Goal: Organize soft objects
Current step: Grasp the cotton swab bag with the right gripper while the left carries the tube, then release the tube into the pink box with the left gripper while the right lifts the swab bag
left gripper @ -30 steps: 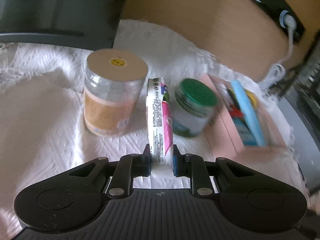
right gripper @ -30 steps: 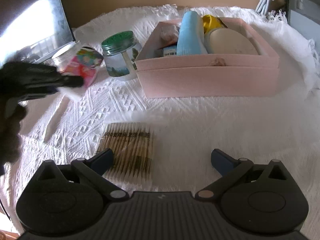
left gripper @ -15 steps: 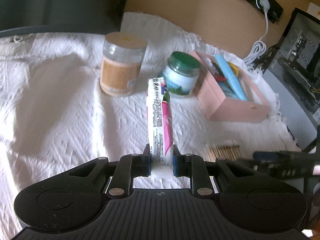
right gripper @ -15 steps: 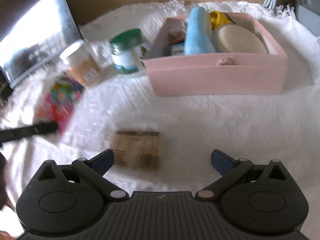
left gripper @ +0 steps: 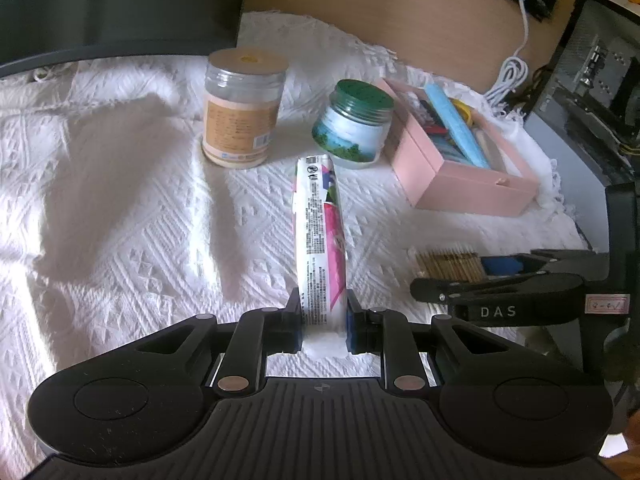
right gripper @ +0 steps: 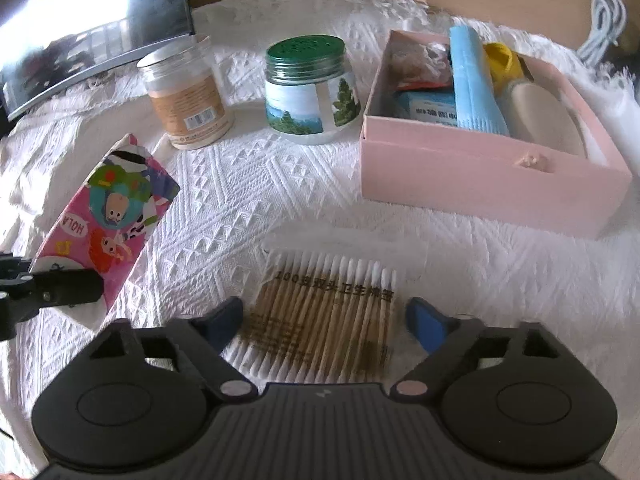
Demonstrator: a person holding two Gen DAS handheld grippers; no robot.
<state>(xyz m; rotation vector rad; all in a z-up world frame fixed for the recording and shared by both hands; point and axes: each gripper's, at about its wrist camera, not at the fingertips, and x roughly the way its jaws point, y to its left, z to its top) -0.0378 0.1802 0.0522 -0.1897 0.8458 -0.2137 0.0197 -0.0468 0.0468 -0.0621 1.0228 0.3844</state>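
My left gripper (left gripper: pixel 323 326) is shut on a pink cartoon-printed tissue pack (left gripper: pixel 320 236) and holds it edge-up above the white cloth; the pack also shows at the left of the right wrist view (right gripper: pixel 100 216). My right gripper (right gripper: pixel 324 320) is open, its blue fingertips on either side of a clear pack of cotton swabs (right gripper: pixel 324 320) lying on the cloth; the swabs also show in the left wrist view (left gripper: pixel 448 264), beside the right gripper (left gripper: pixel 500 280). A pink box (right gripper: pixel 480 184) holds a blue tube, a yellow item and other packs.
A jar with a tan lid (left gripper: pixel 240 108) and a green-lidded jar (left gripper: pixel 356 124) stand behind the tissue pack, left of the pink box (left gripper: pixel 472 188). A dark monitor (right gripper: pixel 92 12) is at the back left. A white cable (left gripper: pixel 512 76) and a computer case (left gripper: pixel 600 92) are at the right.
My left gripper has pulled back from the jars with the tissue pack. My right gripper has come down over the cotton swab pack, which now lies between its open fingers.
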